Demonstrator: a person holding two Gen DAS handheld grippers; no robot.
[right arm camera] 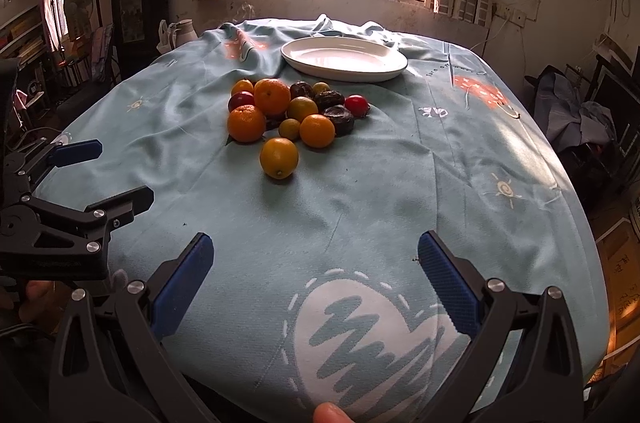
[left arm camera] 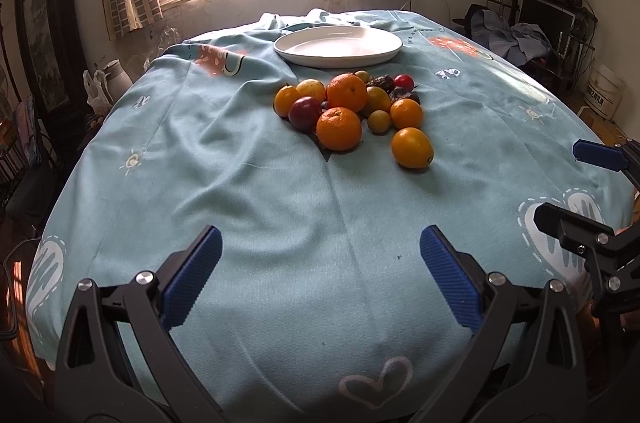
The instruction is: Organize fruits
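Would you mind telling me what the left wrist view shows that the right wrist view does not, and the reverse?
Only the left wrist view shows the white bucket on the floor at the right, and a pink heart outline printed on the cloth near the camera.

Only the right wrist view shows a fingertip at the bottom edge and a standing fan at the far left.

Both show the pile of fruit on the blue tablecloth, the empty white plate beyond it, and the window. The left gripper and right gripper have open jaws, holding nothing.
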